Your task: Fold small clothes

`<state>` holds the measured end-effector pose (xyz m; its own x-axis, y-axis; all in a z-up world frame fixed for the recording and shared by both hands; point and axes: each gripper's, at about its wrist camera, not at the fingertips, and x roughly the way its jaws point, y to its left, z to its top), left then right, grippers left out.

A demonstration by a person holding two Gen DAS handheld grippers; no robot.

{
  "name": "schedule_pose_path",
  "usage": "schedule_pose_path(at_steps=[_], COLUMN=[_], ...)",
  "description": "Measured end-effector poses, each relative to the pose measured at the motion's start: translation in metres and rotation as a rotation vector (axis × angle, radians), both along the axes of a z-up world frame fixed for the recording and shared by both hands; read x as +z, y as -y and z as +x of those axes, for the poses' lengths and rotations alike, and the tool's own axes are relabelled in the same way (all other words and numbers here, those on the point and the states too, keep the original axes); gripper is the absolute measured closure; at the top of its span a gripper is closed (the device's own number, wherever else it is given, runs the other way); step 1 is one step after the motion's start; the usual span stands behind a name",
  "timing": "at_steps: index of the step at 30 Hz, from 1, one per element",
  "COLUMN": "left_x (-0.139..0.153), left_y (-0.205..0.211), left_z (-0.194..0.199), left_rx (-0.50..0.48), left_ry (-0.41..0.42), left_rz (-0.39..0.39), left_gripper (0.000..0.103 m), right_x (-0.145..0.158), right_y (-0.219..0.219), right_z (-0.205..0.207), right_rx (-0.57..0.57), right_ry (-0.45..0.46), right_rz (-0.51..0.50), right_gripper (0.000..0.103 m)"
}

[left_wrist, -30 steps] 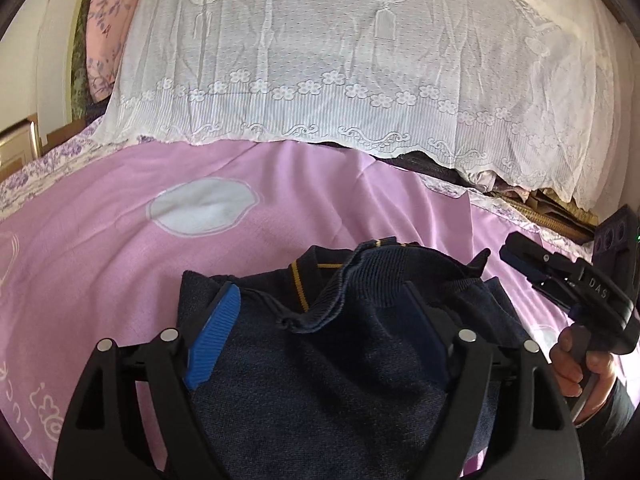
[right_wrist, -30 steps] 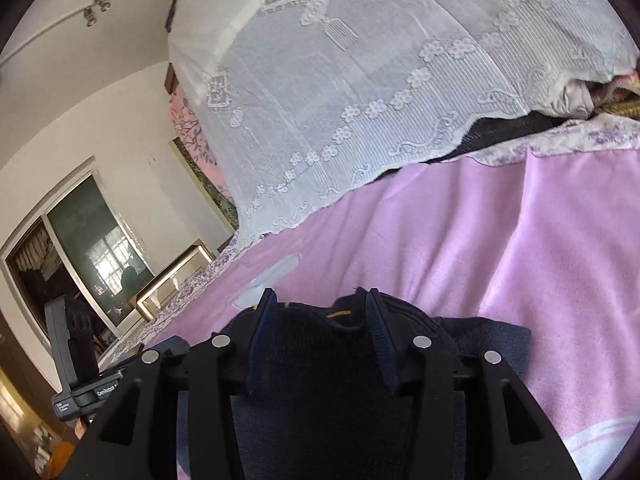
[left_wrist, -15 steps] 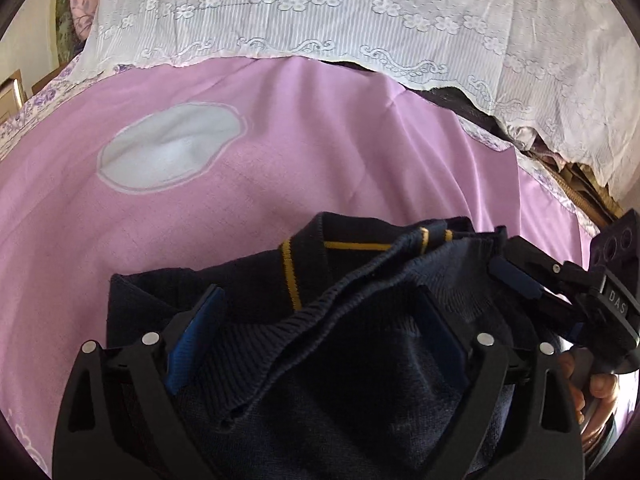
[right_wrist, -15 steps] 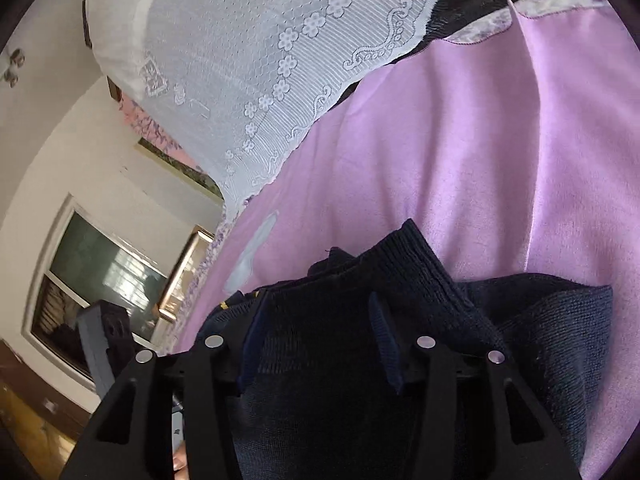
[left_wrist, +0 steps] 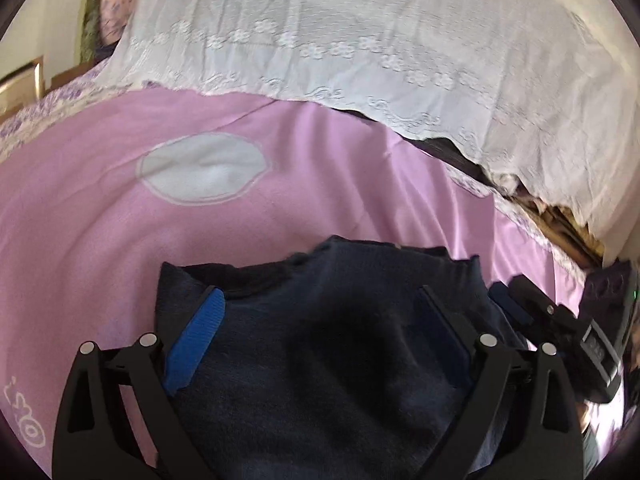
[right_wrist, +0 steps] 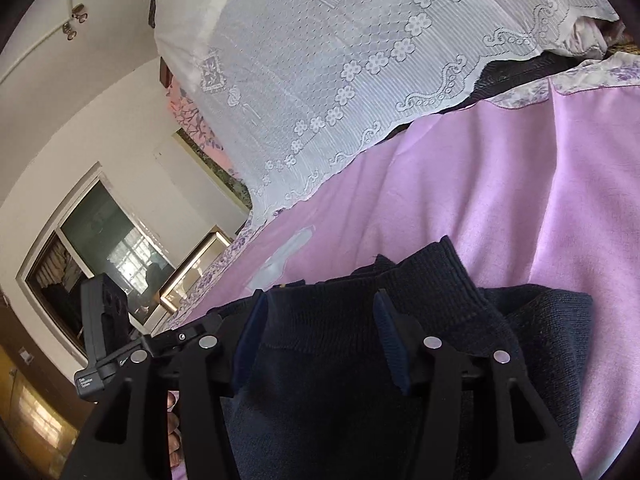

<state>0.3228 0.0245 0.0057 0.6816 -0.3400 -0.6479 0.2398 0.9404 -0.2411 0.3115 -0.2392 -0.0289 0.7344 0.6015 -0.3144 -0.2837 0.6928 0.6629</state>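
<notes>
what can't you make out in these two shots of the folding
- Left wrist view: the near part of the navy sweater is cut off by the bottom edge.
- Left wrist view: the right tool is blurred at the right rim.
- Right wrist view: the left tool fingertips are hidden behind the right tool's frame.

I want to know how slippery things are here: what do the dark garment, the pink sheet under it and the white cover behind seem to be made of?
The navy garment looks like knitted wool or acrylic: ribbed band, fuzzy matte surface. The pink sheet looks like smooth woven cotton or a blend, with soft creases and a slight sheen. The white cover is lace-like netting, with an openwork mesh, flower motifs and a scalloped edge.
</notes>
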Motion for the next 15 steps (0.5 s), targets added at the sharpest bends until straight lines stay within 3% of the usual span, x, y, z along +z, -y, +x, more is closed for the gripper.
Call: schedule_pose_path(at_steps=[3,5,6,8,10,15], left_x=[-0.006,-0.027,-0.038,-0.043,-0.043,-0.041], left_y=[0.036,0.052,0.052,0.036,0.025,0.020], left_z=[-0.014,-0.008,-0.002,0.008,0.014,0.002], left_rx=[-0.069,-0.060,-0.064,-0.072,-0.077,-0.033], left_ry=[0.052,0.020,-0.020,-0.084,-0.111,-0.067], left_rz=[0.158,0.294,0.304,0.189,0.134,0.176], left_gripper=[0.004,0.004,0.004,0.004,0.004,0.004], right_x=[-0.001,-0.010,-0.014,-0.015,-0.015,-0.016], right_y=[-0.013,-0.023,-0.026,-0.029,-0.029,-0.012], right_z=[0.003,0.009,0.011,0.009,0.008,0.000], right_rx=[0.077,0.096,0.099,0.098,0.099,0.013], right_ry=[-0.033,-0.102,-0.131,-0.125,-0.123,-0.125], right_rz=[-0.025,-0.071,-0.103,-0.128,-0.127,-0.130], right_gripper=[0.036,0.033,0.033,0.033,0.033,0.034])
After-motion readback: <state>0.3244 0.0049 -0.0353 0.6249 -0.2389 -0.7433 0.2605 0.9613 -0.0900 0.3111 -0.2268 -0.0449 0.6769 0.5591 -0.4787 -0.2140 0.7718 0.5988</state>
